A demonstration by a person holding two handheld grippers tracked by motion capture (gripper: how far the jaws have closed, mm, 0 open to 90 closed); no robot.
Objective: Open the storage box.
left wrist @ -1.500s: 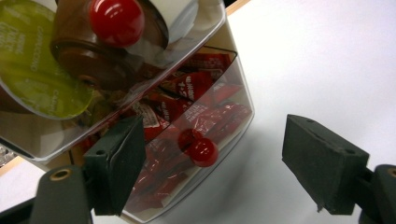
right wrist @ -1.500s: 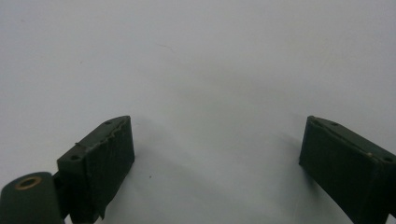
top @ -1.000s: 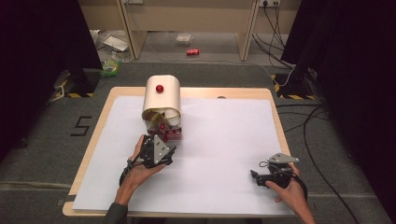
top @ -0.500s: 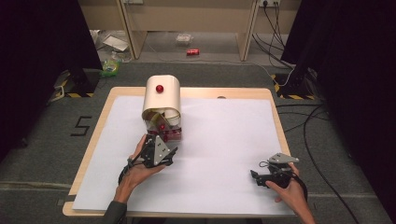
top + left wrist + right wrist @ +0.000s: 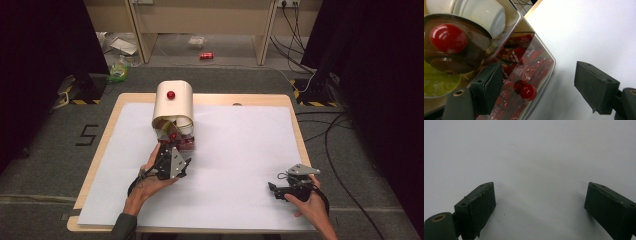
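The cream dispenser [image 5: 172, 102] with its red knob [image 5: 171, 94] stands at about eleven o'clock on the white sheet [image 5: 240, 150]. At its foot is a clear tray [image 5: 541, 53] packed with red candy wrappers [image 5: 524, 70]. The left gripper [image 5: 175, 157] hovers right at that tray, jaws wide apart and clamped on nothing; one pad sits against the tray's clear wall, the other out over bare sheet. A small red ball [image 5: 527, 92] shows through the wall.

The worry, to my eye, is that the jaws straddle the tray's corner rather than any sweet. If they close there, they would likely pinch the plastic rim and tug or tip the light dispenser.

The right gripper [image 5: 287, 189] rests at five o'clock, jaws apart over empty sheet.

Compared with a second ago, almost nothing differs: both hands sit where they were, and the left jaws are no narrower to the eye.
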